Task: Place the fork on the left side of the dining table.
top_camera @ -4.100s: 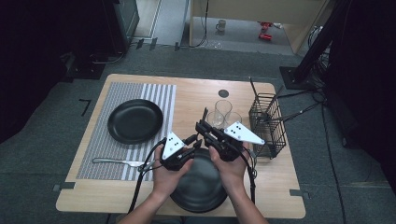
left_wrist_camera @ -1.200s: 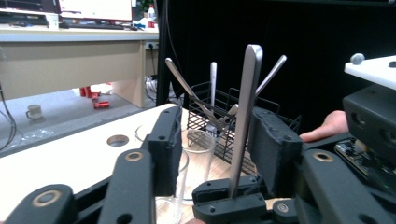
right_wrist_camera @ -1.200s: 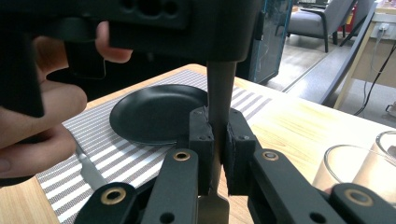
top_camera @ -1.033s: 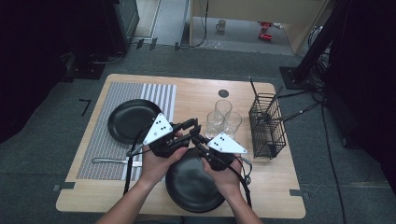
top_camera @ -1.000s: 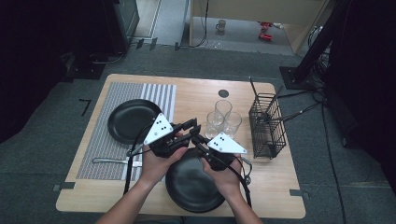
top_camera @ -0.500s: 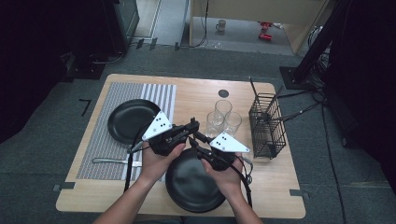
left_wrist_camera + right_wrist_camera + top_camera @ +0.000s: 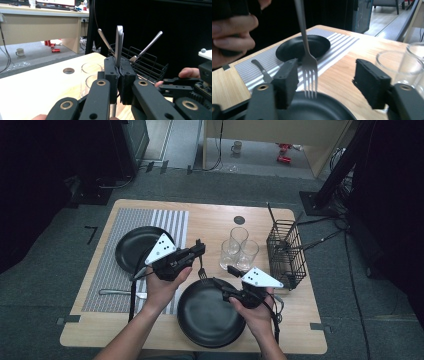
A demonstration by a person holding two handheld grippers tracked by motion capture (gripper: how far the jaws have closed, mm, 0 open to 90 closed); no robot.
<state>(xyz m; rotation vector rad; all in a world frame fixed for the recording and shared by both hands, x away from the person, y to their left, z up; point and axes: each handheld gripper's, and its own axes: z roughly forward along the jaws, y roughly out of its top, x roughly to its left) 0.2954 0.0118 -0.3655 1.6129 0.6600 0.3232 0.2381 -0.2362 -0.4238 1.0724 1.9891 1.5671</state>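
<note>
Now the left gripper (image 7: 199,251) has lifted the fork (image 7: 309,63), jaws pinching it; right gripper (image 7: 223,282) jaws spread, so the handover looks done.

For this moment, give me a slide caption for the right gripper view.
Open right gripper at the near black plate, fork hanging tines-down between its jaws.

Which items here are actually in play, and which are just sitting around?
In play:
- fork, clamped in the left claw
- right claw, open beside the fork's tines
- near black plate

Sitting around:
- far black plate
- striped placemat
- three glasses
- wire basket
- utensil on the placemat
</note>
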